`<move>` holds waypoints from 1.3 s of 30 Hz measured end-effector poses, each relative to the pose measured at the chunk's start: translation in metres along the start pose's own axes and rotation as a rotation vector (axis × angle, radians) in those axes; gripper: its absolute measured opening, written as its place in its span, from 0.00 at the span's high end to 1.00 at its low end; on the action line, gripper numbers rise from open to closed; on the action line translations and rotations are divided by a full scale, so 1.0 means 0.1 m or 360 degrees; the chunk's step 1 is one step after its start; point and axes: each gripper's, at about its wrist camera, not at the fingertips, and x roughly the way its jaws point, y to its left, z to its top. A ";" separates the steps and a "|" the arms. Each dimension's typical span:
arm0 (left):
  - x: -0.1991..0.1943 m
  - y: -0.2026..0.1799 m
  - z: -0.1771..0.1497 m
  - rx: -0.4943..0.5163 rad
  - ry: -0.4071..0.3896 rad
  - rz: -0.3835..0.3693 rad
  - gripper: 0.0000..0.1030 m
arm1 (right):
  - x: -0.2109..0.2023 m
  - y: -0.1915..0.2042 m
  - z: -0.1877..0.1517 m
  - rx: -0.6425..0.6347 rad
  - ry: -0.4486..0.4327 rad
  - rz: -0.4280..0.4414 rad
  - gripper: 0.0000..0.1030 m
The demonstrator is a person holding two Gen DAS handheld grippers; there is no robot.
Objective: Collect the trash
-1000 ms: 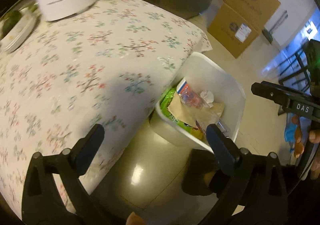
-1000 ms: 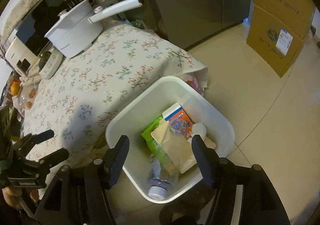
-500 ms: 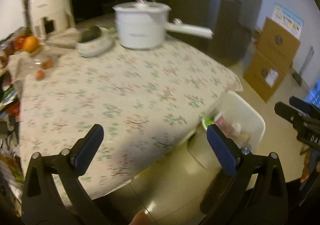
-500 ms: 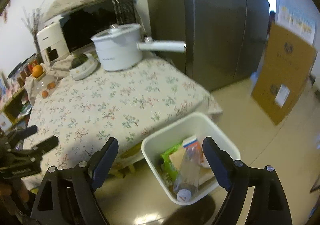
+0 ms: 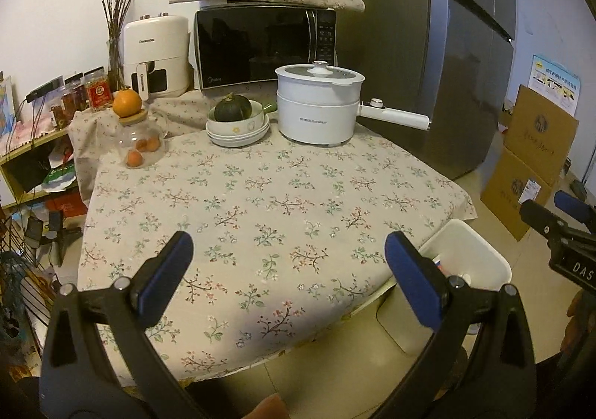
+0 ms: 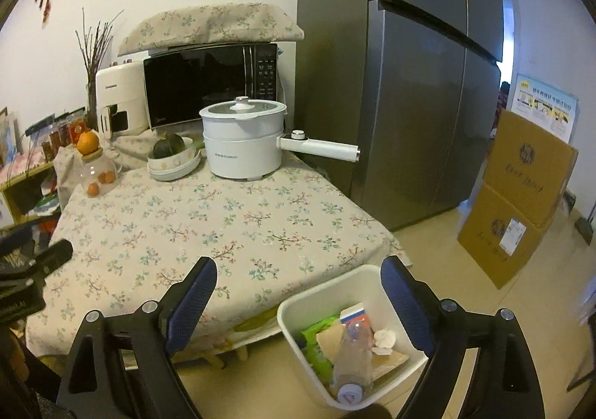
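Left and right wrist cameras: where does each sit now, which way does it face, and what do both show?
Left wrist: on the left hand-held gripper, angled down across the floral tablecloth toward the microwave; its open blue fingers and the right hand-held gripper show.
Right wrist: on the right hand-held gripper, jaws open and just widened, empty, above the white trash bin holding a plastic bottle; the left hand-held gripper shows.
Shared: tablecloth, microwave, white electric pot, bin, fridge.

free: near tablecloth bare | blocked: far edge, pot, bowls, jar
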 end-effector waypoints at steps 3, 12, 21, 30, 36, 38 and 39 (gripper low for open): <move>-0.03 0.00 -0.01 -0.0007 -0.0011 -0.0010 0.01 | -0.01 -0.01 0.00 0.0003 -0.0023 -0.0010 0.11; -0.06 -0.03 -0.02 -0.0004 -0.0018 -0.0037 0.01 | 0.00 0.02 -0.02 -0.0023 -0.0012 -0.0017 0.11; -0.07 -0.04 -0.02 -0.0001 -0.0014 -0.0043 0.01 | -0.01 0.02 -0.02 -0.0028 -0.0017 -0.0020 0.11; -0.06 -0.08 -0.02 0.0015 0.0000 -0.0046 0.01 | -0.05 -0.01 -0.02 -0.0015 -0.0040 -0.0012 0.11; -0.06 -0.08 -0.02 0.0012 0.0001 -0.0047 0.01 | -0.05 -0.02 -0.01 -0.0017 -0.0044 -0.0009 0.11; -0.05 -0.08 -0.02 0.0012 0.0001 -0.0049 0.01 | -0.05 -0.02 -0.01 -0.0015 -0.0052 -0.0006 0.11; -0.05 -0.08 -0.02 0.0012 0.0002 -0.0050 0.01 | -0.05 -0.01 -0.01 -0.0016 -0.0053 -0.0005 0.11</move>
